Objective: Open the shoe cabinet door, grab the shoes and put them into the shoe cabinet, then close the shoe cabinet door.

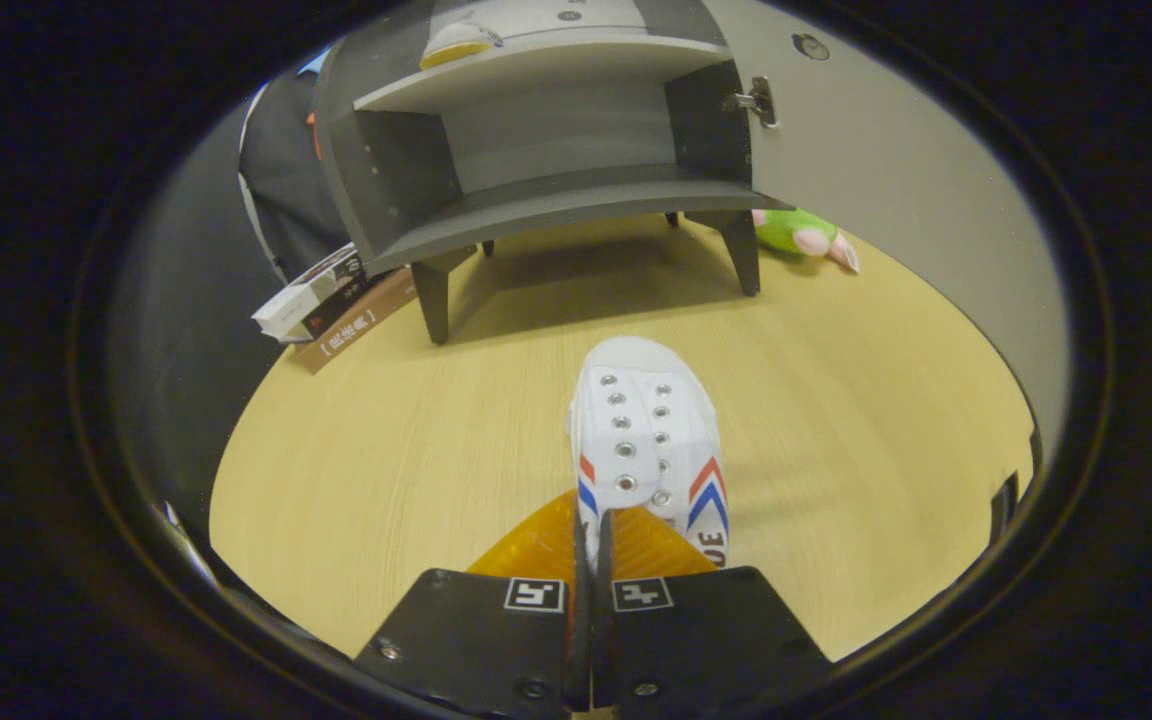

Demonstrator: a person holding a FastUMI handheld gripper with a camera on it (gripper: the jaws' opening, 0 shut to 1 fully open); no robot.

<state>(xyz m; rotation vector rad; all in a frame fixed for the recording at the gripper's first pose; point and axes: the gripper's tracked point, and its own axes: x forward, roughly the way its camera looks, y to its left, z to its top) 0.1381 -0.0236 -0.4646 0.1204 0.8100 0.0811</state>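
Two fingers (591, 530) nearly closed, pinching white shoe (648, 440) heel edge, levelled toward open shoe cabinet (536, 200)

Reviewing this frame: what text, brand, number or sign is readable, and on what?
"UE": end of a cut-off word on the white sneaker, whose rim the gripper pinches.
Books beside the shoe cabinet: spine print too blurred to read.
Fingers: square coded markers, no words.

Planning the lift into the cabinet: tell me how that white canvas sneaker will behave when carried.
The white canvas sneaker with eyelets looks soft-sided, so it will probably sag where pinched. It seems light for its size. The hand-held gripper, fingers nearly together on its rear edge, holds one thin spot, so the toe may droop or swing.
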